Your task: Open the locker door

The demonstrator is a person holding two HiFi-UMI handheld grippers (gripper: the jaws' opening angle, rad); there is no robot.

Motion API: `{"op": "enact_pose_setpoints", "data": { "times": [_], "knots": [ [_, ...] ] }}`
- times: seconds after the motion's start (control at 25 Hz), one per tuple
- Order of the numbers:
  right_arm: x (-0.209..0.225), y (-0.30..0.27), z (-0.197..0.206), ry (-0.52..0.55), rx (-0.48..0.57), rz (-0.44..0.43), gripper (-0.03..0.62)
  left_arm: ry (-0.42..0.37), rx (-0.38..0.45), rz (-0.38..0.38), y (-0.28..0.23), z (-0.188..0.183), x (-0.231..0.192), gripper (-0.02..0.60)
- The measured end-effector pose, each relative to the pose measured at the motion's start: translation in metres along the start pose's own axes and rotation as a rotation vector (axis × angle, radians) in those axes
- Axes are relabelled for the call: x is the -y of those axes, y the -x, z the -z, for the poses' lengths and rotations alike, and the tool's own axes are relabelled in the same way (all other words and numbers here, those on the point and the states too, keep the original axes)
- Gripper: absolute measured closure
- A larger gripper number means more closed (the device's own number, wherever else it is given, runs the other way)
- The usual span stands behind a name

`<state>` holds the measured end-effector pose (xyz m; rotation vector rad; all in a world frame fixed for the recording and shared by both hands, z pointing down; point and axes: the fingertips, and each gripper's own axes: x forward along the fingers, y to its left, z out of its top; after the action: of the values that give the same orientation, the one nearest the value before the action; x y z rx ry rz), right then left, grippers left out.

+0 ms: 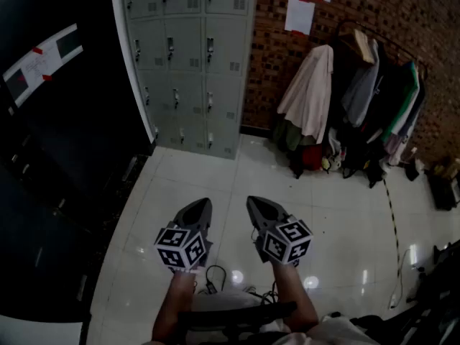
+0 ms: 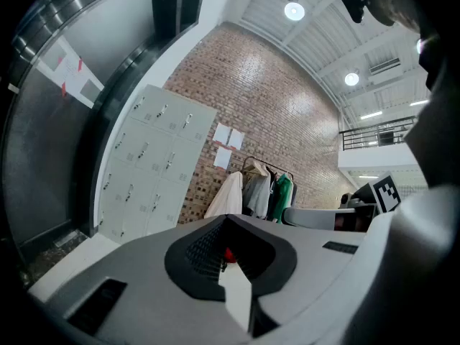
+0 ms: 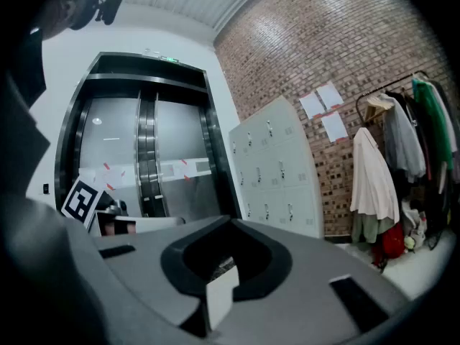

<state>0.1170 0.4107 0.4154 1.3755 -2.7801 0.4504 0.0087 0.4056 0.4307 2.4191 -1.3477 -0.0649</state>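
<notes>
Left gripper [image 1: 201, 208] and right gripper [image 1: 256, 207] hover closed, empty; the grey metal locker bank [image 1: 188, 56] stands well off at twelve o'clock. Arriving shut, they'd likely skid off its small latches [image 1: 210, 49].

Two grippers low centre: left gripper [image 1: 200, 205], right gripper [image 1: 256, 205], and two marker cubes [image 1: 182, 248], one apiece. One locker bank [image 1: 190, 56] up top, three door columns showing. Three paper sheets [image 1: 299, 15] upper right. One clothes rack [image 1: 359, 85].
</notes>
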Motion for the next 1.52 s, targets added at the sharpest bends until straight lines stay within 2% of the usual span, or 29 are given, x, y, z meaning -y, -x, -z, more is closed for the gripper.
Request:
{"op": "enact_pose_setpoints", "data": {
  "times": [0.36,1.08,1.52],
  "knots": [
    [-0.009,-0.012,-0.006,0.002,0.012,0.006,0.59,-0.013,0.002,0.01,0.003,-0.011,-0.012,0.589],
    [-0.04,-0.045,0.017,-0.014,-0.007,0.053,0.59,-0.011,-0.046,0.055,0.019,-0.003,-0.057,0.589],
    [-0.04,-0.097,0.023,-0.008,-0.038,0.02,0.589,0.005,-0.046,0.026,0.002,-0.01,-0.102,0.589]
  ]
}}
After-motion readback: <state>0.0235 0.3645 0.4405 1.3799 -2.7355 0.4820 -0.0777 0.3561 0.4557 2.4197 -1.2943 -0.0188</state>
